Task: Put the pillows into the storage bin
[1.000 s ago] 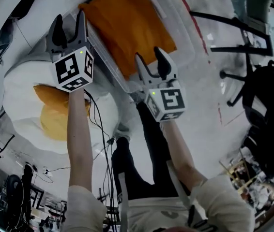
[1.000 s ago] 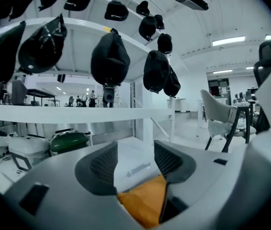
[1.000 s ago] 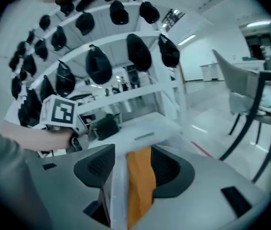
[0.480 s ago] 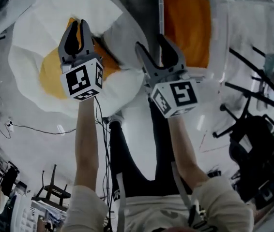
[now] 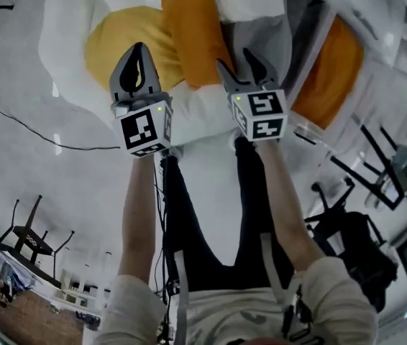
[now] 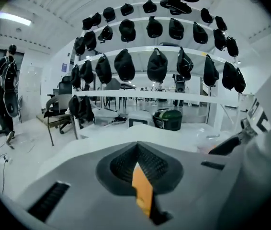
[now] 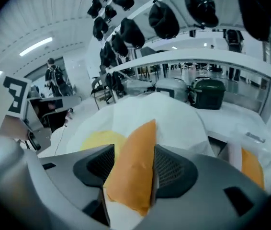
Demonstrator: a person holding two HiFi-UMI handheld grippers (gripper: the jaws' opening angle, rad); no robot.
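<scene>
**Both grippers on the flat orange pillow, bin close on the right**

The flat orange fabric pillow (image 5: 189, 27) lies across a big white cushion with a yellow centre (image 5: 121, 38), shaped like a fried egg, on the floor. Just to the right is the clear plastic storage bin (image 5: 320, 42), which already has a second orange pillow (image 5: 336, 67) inside it.

The left gripper (image 5: 137, 49) has its jaws fully together. Its own view shows a thin sliver of orange cover pinched between the pads, so it holds only a fold of the cover. The right gripper (image 5: 236, 60) has its jaws wide apart. A corner of the orange pillow fills the gap between the pads, but they do not look clamped on it.

The pillow looks light, soft and floppy. It will probably sag and fold wherever it is unsupported, and a thin pinch of cover could slide out under a pull. The safer hold is likely two points spread along one edge, each taking in stuffing as well as fabric. The right jaws would need to close well down on that corner before any lift. The cover looks matte, so it should not be slippery. Nothing here is fragile, so a firm squeeze should do no harm.
</scene>
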